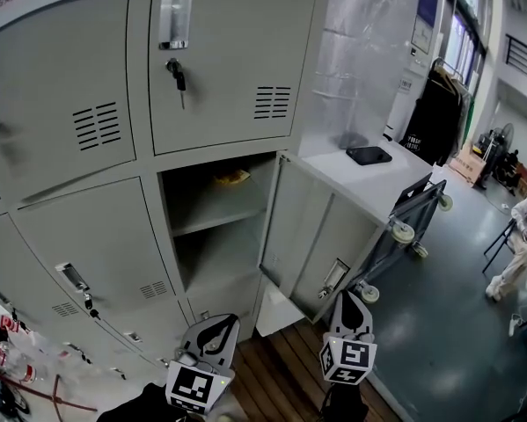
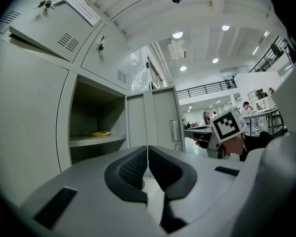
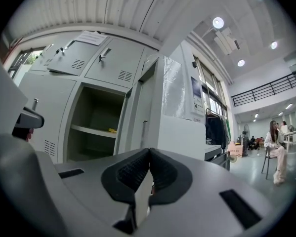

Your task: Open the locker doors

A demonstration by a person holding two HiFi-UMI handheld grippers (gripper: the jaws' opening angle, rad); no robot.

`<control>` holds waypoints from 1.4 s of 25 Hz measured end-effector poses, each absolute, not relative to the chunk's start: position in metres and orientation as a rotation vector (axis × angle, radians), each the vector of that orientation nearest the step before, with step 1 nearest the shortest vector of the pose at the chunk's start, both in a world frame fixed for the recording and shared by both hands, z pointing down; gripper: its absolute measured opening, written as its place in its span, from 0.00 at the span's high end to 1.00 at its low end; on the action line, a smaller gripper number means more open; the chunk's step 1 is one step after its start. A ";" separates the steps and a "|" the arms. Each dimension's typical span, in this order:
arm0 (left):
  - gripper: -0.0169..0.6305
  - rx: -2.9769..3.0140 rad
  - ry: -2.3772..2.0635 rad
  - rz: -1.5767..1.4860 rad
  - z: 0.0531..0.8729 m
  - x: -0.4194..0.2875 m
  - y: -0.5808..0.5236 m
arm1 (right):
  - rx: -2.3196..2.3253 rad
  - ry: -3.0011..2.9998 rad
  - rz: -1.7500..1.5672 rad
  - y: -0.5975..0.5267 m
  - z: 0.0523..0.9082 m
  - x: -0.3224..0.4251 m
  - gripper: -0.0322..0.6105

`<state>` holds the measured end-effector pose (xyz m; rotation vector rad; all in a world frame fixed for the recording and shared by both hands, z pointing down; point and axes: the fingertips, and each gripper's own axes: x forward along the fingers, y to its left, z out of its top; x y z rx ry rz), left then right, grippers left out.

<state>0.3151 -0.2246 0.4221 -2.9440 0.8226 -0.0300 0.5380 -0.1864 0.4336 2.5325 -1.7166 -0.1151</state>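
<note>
Since the left gripper [image 1: 217, 325] and right gripper [image 1: 351, 301] are closed on nothing, the open door [image 1: 309, 227] could be bumped shut in passing.

At the frame's centre the open compartment [image 1: 201, 196] offers free room above and below its shelf [image 1: 217, 220], save a small yellow thing [image 1: 232, 178] lying on it, while the swung-out door [image 1: 303, 227] and wheeled cart [image 1: 414, 207] block the right.
</note>
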 end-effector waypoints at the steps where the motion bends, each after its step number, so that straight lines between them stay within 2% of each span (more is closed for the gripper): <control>1: 0.93 -2.955 0.823 -0.038 0.423 0.316 -0.225 | 2.537 -1.707 -0.114 -0.187 0.434 0.541 0.93; 12: 0.93 -2.929 0.805 -0.038 0.427 0.323 -0.238 | 2.561 -1.635 -0.112 -0.195 0.434 0.568 0.93; 15: 0.93 -2.949 0.803 -0.128 0.432 0.323 -0.238 | 2.562 -1.633 -0.112 -0.196 0.434 0.570 0.93; 20: 0.93 -2.925 0.806 -0.020 0.426 0.326 -0.240 | 2.558 -1.628 -0.132 -0.192 0.428 0.568 0.93; 26: 0.93 -2.934 0.850 -0.133 0.429 0.317 -0.240 | 2.525 -1.704 -0.173 -0.187 0.416 0.546 0.93; 35: 0.93 -2.864 0.934 -0.007 0.414 0.302 -0.236 | 2.418 -1.935 -0.153 -0.189 0.420 0.482 0.93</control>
